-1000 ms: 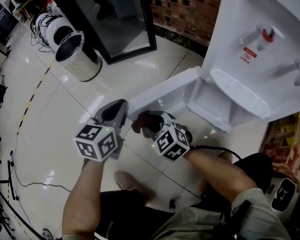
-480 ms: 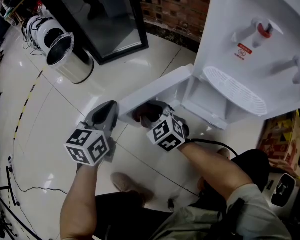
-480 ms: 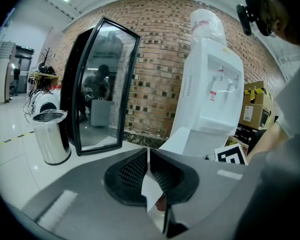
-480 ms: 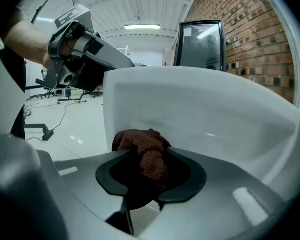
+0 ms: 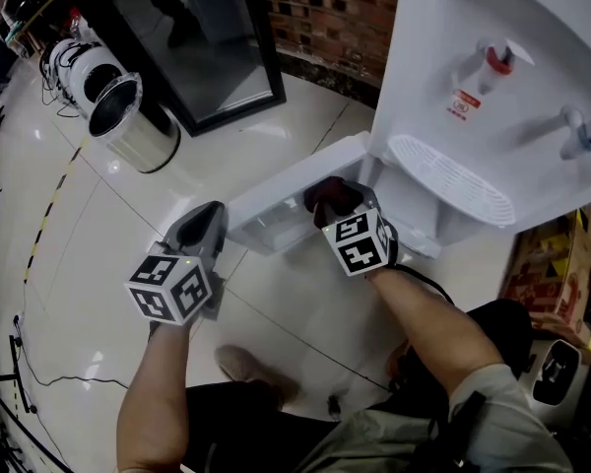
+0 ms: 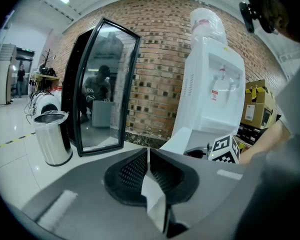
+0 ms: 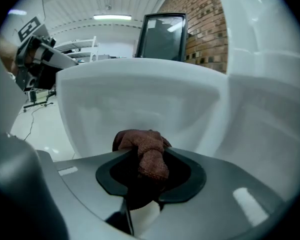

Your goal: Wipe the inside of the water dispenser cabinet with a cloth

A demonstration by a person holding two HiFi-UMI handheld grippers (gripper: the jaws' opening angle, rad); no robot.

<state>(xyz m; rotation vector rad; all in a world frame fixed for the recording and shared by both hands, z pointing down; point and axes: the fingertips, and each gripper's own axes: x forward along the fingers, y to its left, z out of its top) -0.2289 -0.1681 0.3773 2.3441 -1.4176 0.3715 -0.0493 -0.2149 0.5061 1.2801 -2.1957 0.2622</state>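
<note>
The white water dispenser (image 5: 492, 97) stands at the right with its cabinet door (image 5: 286, 200) swung open toward me. My right gripper (image 5: 327, 197) is shut on a bunched reddish-brown cloth (image 7: 142, 151) and sits at the cabinet opening, just below the drip tray (image 5: 453, 180). In the right gripper view the cloth faces the white inner side of the door (image 7: 140, 104). My left gripper (image 5: 205, 227) hangs shut and empty to the left of the door's free edge; in the left gripper view its jaws (image 6: 148, 171) meet with nothing between them.
A steel waste bin (image 5: 128, 116) and a black-framed mirror (image 5: 192, 37) stand on the glossy tiled floor at the upper left. A brick wall (image 5: 325, 13) runs behind the dispenser. Cardboard boxes (image 5: 552, 264) sit at the right. My knees and a shoe (image 5: 246, 368) are below.
My right gripper has carried the cloth right and forward, from beside the door's free edge up to the cabinet opening, rolling as it went. The left gripper stayed put.
</note>
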